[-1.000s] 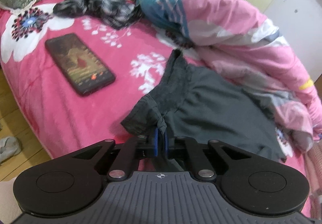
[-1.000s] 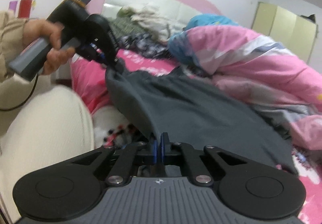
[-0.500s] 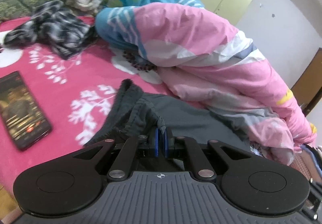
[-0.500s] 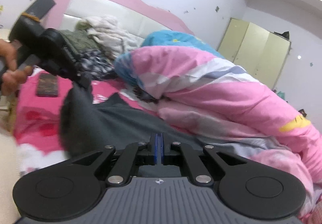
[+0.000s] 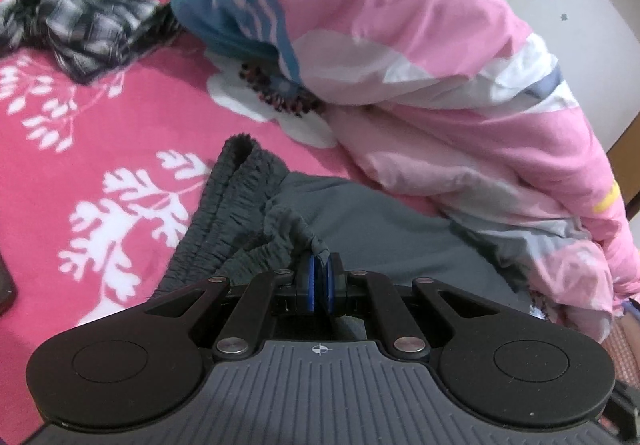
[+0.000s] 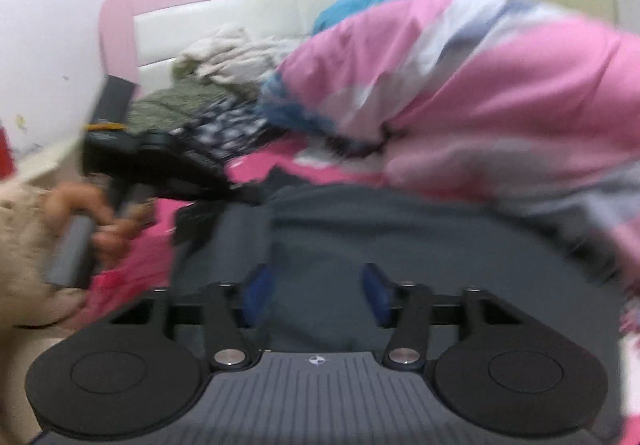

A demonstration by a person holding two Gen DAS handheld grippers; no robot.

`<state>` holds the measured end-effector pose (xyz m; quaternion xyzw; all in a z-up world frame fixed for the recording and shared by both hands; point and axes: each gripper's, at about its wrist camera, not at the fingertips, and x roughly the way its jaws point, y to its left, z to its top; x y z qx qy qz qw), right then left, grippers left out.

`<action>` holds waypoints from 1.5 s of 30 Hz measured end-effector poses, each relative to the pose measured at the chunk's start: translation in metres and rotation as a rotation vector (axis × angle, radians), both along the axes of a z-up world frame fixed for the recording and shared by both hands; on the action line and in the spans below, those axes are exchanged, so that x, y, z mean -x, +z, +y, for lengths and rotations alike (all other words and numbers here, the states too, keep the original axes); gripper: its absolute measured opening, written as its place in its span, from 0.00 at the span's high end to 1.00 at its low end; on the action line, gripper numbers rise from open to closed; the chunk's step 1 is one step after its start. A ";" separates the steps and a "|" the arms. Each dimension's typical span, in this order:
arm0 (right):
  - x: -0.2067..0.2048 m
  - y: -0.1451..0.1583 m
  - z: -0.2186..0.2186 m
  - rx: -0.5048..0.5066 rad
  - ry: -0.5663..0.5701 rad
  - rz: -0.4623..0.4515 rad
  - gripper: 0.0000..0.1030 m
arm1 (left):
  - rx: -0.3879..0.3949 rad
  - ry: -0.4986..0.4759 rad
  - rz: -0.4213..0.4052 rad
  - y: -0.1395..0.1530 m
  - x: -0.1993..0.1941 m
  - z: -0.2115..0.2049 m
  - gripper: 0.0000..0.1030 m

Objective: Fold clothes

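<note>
A dark grey garment [image 5: 372, 233] with a gathered waistband lies on the pink floral bed, folded over on itself. My left gripper [image 5: 319, 277] is shut on a bunched edge of the grey garment, low over the bed. In the blurred right wrist view my right gripper [image 6: 316, 293] is open, its blue pads [image 6: 256, 285] apart just above the grey garment [image 6: 400, 241]. The left gripper [image 6: 160, 161] shows there at the garment's far left end, held by a hand.
A big pink, white and blue quilt [image 5: 420, 57] is heaped along the right, next to the garment. A black-and-white checked garment [image 5: 88, 25] and other clothes lie towards the headboard [image 6: 224, 13]. The edge of a phone [image 5: 6, 289] shows at far left.
My right gripper has opened and let go of the grey garment. My left gripper has carried its edge forward over the garment, towards the quilt; the phone has slid out of view.
</note>
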<state>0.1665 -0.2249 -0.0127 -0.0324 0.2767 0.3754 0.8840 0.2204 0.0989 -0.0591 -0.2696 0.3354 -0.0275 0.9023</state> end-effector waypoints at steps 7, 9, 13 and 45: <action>0.042 -0.009 0.003 0.083 0.038 0.053 0.37 | -0.012 0.004 -0.010 -0.005 -0.003 0.000 0.96; 0.056 -0.012 0.005 0.121 0.043 0.055 0.37 | -0.017 0.005 -0.013 -0.004 -0.002 0.000 0.96; 0.082 -0.021 0.013 0.210 0.042 0.041 0.44 | -0.027 0.006 -0.022 -0.001 0.000 -0.001 0.96; -0.095 -0.003 -0.002 0.275 -0.270 -0.132 0.98 | 0.011 0.058 -0.096 -0.009 -0.010 0.012 0.94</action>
